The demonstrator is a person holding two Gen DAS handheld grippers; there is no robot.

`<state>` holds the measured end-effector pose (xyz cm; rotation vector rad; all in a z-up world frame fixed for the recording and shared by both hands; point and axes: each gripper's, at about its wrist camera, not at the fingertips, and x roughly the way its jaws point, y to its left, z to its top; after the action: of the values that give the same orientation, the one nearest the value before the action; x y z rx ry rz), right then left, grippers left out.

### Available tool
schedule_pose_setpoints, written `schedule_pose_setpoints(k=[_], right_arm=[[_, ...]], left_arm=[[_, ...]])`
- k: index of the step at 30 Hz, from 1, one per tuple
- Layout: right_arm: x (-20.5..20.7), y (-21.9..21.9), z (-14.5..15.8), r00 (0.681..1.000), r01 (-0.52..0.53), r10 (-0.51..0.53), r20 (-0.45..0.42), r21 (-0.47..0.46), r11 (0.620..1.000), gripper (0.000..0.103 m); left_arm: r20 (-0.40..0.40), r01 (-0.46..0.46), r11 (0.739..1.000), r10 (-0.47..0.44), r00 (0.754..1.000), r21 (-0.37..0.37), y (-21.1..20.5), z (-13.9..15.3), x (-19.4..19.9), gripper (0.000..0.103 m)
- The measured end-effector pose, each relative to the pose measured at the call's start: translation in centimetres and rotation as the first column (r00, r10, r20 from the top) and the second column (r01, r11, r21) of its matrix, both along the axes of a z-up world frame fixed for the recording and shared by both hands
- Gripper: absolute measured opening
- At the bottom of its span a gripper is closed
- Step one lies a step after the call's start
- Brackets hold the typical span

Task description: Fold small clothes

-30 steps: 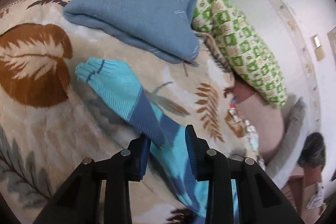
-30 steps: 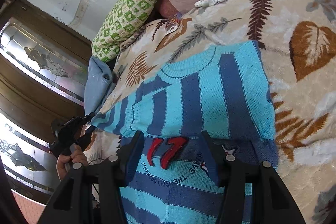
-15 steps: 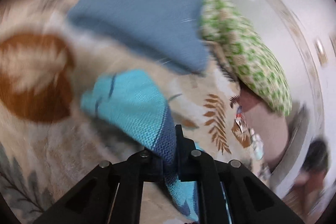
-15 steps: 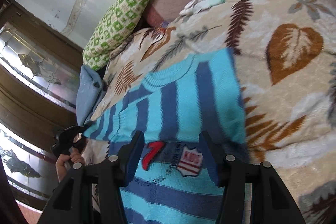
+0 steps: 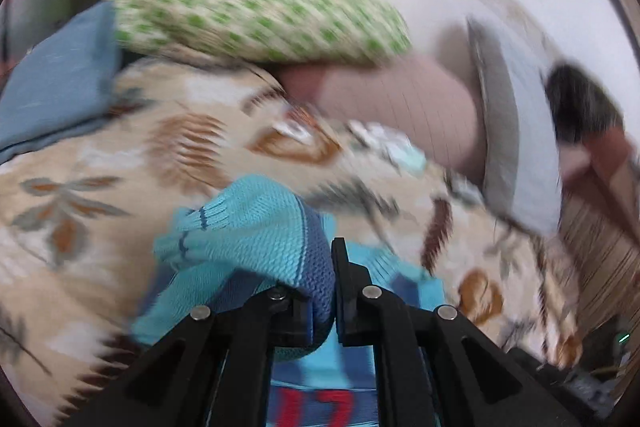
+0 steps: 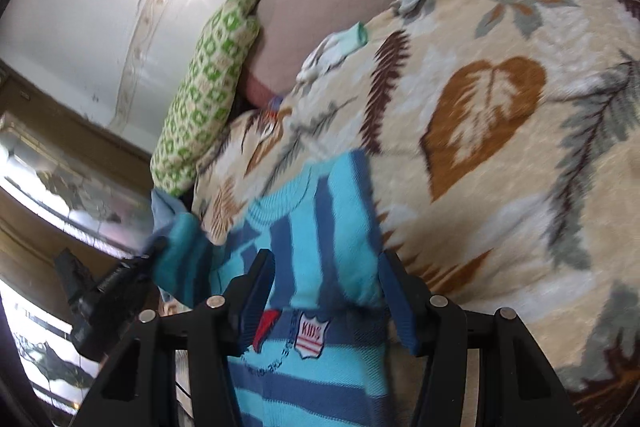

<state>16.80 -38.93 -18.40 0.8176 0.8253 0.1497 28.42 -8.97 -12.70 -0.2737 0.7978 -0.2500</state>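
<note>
Left wrist view: left tool (image 5: 333, 291) pinched the striped sweater (image 5: 256, 239) sleeve, lifted above the leaf-print blanket (image 5: 120, 155).
Right tool (image 6: 328, 291): spread wide over the sweater body, gripping nothing.

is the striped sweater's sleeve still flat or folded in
Partly folded: the left gripper pinches the sleeve, lifted over the sweater's body.

A shield patch reading "KIDS" (image 6: 311, 334) sits on the striped sweater (image 6: 320, 227), low between the right gripper's jaws.
</note>
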Motion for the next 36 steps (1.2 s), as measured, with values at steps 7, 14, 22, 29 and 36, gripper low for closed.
schedule_pose_setpoints(k=[7,14,22,29,36], right_arm=[[0.5,-4.3,-0.3,0.996,0.093,-0.093,-0.008,0.070,0.993,0.058],[1.6,-3.0,-0.4,0.999,0.049,-0.048,-0.012,0.063,0.997,0.058],[3.5,3.0,-0.6,0.994,-0.106,0.106,-0.011,-0.024,0.994,0.058],[5.8,4.9,-3.5,0.990,-0.113,0.112,-0.087,-0.002,0.994,0.058],[6.7,4.6,-4.6,0.992,-0.086,0.094,-0.090,0.089,0.992,0.059]], left_arm=[[-0.058,0.176,0.982,-0.180,0.982,-0.075,-5.4,-0.7,0.1,0.051],[0.126,0.115,0.993,-0.109,0.986,-0.040,-0.1,5.3,-1.7,0.079],[-0.051,-0.202,0.979,0.204,0.978,0.041,11.6,-0.9,-0.6,0.078],[-0.122,-0.109,0.989,0.120,0.985,0.097,9.6,-3.8,0.1,0.078],[-0.282,-0.029,0.993,0.059,0.958,0.112,9.3,-7.7,0.1,0.078]])
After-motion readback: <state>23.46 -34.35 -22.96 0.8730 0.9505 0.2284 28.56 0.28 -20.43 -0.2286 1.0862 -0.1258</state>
